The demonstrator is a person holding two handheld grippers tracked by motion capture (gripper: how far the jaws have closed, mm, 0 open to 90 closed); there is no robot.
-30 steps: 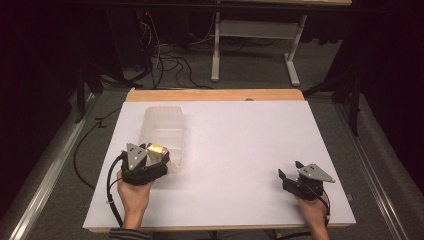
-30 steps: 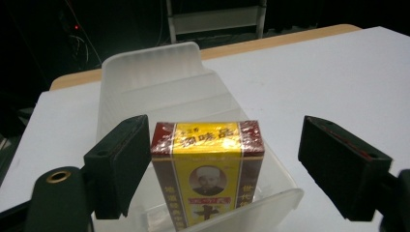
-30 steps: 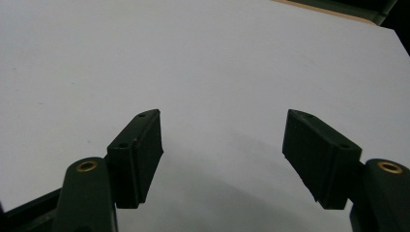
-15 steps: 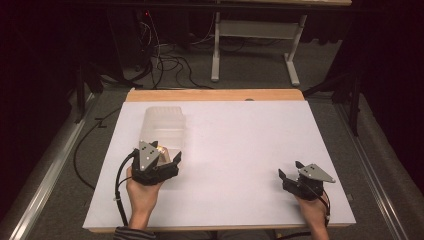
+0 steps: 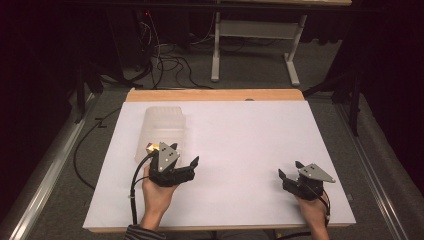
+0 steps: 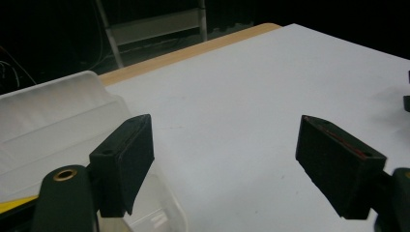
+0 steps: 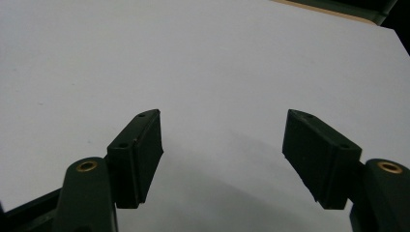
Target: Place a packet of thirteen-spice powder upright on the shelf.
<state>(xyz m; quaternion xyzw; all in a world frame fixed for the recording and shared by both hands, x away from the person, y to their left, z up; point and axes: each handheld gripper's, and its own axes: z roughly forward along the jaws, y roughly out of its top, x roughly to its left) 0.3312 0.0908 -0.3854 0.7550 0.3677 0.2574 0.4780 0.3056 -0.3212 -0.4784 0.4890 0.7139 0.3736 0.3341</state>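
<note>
Lab: floor cables [image 5: 165, 62], white-topped table [image 5: 260, 130]

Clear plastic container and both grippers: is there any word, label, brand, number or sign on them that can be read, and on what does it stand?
None can be read.
Clear plastic container: no print shows on its walls; a yellow and red thing at its near end is too small and too hidden to read.
Left gripper: bare black jaws, no lettering.
Right gripper: bare black jaws, no lettering.
White table: plain, unmarked.
</note>
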